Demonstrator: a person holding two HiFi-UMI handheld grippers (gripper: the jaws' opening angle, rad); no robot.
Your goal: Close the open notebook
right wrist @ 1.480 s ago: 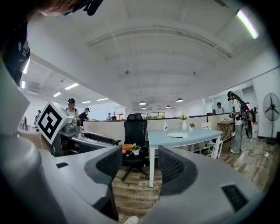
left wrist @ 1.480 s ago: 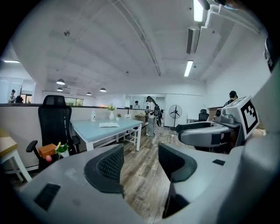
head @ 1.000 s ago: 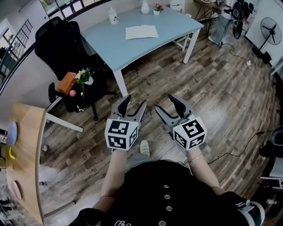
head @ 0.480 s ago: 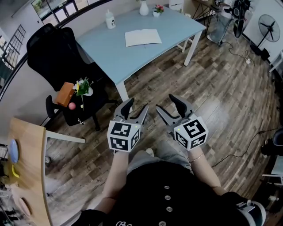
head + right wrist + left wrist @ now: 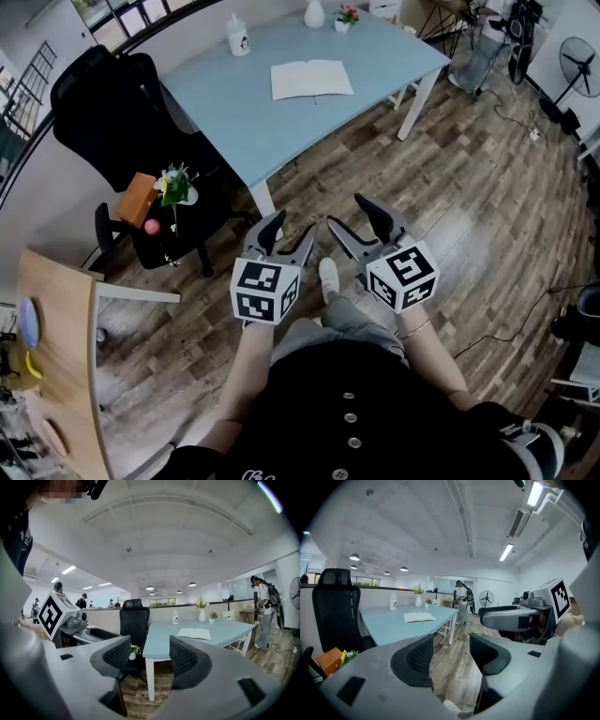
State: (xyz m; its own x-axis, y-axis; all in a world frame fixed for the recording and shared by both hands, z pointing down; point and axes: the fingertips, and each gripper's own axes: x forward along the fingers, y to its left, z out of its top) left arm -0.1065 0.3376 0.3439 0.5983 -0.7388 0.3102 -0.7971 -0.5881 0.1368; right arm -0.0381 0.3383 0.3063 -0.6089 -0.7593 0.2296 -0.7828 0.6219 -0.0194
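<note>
The open notebook (image 5: pixel 311 80) lies flat on the far part of the light blue table (image 5: pixel 234 108), with its pages facing up. Both grippers are held near the person's body, over the wooden floor (image 5: pixel 469 187), well apart from the table. The left gripper (image 5: pixel 289 230) has its jaws spread, and only the floor shows in the gap. The right gripper (image 5: pixel 349 217) also has its jaws spread and holds nothing. A white bottle (image 5: pixel 236 35) and a white vase (image 5: pixel 314 13) stand at the far edge of the table, beyond the notebook. A black office chair (image 5: pixel 103 103) stands left of the table.
</note>
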